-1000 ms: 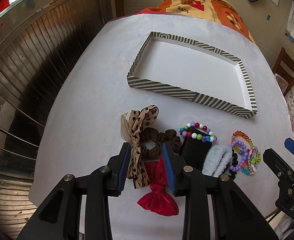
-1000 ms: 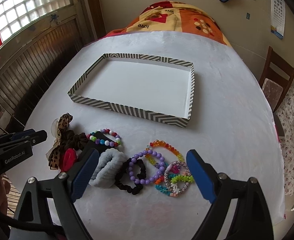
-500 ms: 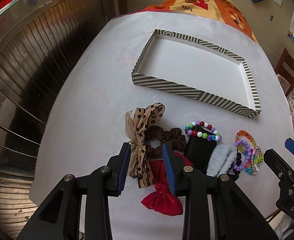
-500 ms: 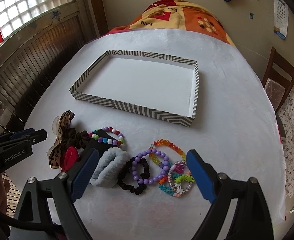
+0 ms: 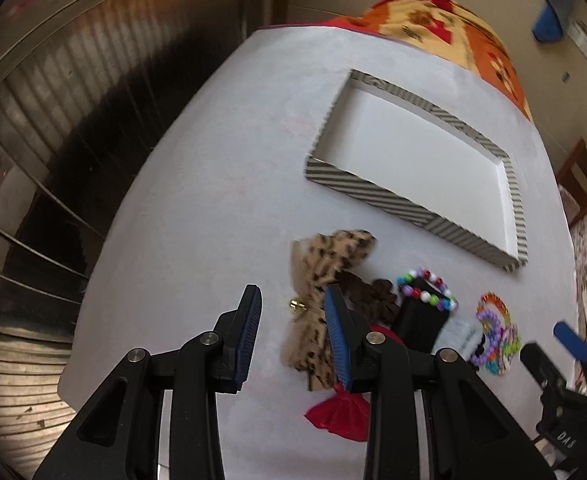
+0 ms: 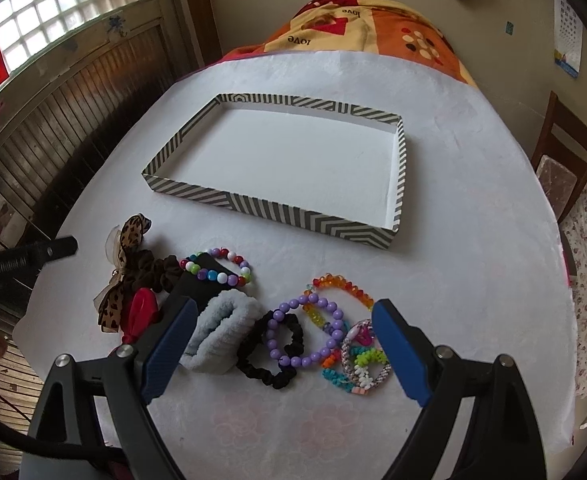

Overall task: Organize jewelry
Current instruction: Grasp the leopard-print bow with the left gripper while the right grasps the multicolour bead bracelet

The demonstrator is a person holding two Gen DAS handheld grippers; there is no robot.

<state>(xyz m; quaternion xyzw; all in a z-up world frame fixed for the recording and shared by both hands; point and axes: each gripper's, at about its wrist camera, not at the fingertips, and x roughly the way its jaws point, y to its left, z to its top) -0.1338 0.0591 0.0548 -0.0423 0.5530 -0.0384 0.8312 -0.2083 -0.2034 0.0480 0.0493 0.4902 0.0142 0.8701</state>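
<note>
A striped, empty tray [image 6: 277, 208] [image 5: 405, 204] sits mid-table. In front of it lie a leopard bow [image 5: 325, 264] [image 6: 127, 240], a brown scrunchie [image 6: 153, 268], a red bow [image 5: 337, 416] [image 6: 141, 312], a multicolour bead bracelet [image 6: 217, 268] on a black block, a pale blue scrunchie [image 6: 221, 332], a black scrunchie [image 6: 269, 356], a purple bead bracelet [image 6: 305, 332], an orange bead bracelet [image 6: 343, 286] and small colourful bands [image 6: 359, 364]. My left gripper [image 5: 293, 324] is open and empty, left of the leopard bow. My right gripper [image 6: 283, 348] is wide open and empty above the bracelets.
The white oval table [image 6: 473, 240] has its left edge near a ribbed wall panel [image 5: 53, 120]. A patterned orange blanket [image 6: 373, 20] lies beyond the far end. A wooden chair [image 6: 565, 160] stands at the right.
My left gripper has swung left and opened wider, so the leopard bow is now beside its right finger instead of between the fingers. My right gripper has barely moved.
</note>
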